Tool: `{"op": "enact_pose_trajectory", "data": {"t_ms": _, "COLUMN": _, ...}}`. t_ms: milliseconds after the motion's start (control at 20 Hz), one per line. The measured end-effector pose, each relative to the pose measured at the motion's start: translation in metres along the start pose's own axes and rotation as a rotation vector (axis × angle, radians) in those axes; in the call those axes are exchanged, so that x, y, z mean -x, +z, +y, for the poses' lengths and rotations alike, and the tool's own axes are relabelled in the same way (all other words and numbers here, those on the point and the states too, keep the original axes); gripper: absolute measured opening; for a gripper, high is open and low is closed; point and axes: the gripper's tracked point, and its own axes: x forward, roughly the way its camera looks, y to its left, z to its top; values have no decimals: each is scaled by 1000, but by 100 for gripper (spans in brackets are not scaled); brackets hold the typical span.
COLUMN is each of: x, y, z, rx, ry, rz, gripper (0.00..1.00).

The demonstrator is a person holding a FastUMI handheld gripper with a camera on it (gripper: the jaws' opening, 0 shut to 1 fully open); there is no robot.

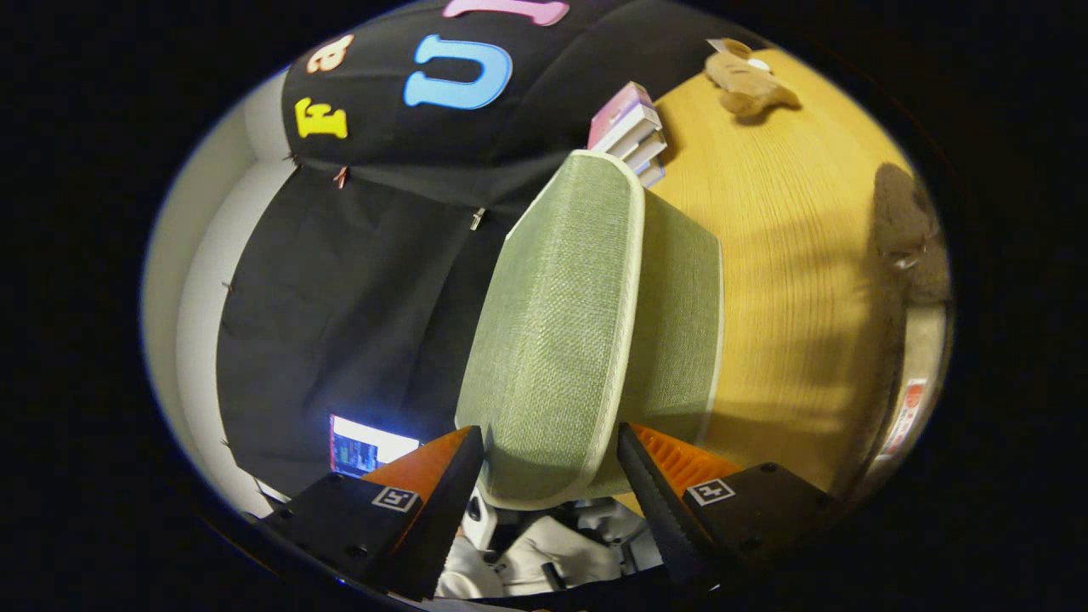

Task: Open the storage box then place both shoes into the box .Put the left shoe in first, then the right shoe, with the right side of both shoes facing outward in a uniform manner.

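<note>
fingers point(442, 484) of the gripper point(551, 484) sit spread wide, one to each side of the near edge of the lid point(552, 340); they flank it closely, but whether both press on it cannot be told. below and between the fingers, pale shoes point(544, 557) lie, partly hidden by the lid's lower rim, so which is left and which is right cannot be told. the lid is green woven cloth with a pale piped border, and it stands raised, tilted up from the box point(680, 323), whose green side shows just behind it. the box rests on a wooden table point(799, 280). beyond the box, toward the table's far edge, a stack of books point(633, 136) stands just behind the lid's top corner. farther along that far side, near a corner, a brown plush toy point(748, 81) lies well apart from the books. at the table's side edge a dark fuzzy thing point(909, 229) rests, too blurred to name. off the table, beside the one finger, a lit screen point(365, 446) glows against the black cloth wall point(340, 289).
</note>
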Motion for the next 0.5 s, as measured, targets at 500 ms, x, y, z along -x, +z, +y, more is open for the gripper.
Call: {"op": "enact_pose_trajectory", "data": {"t_ms": 500, "x": 11, "y": 8, "z": 26, "rx": -328, "ry": 130, "rz": -16, "gripper": 64}}
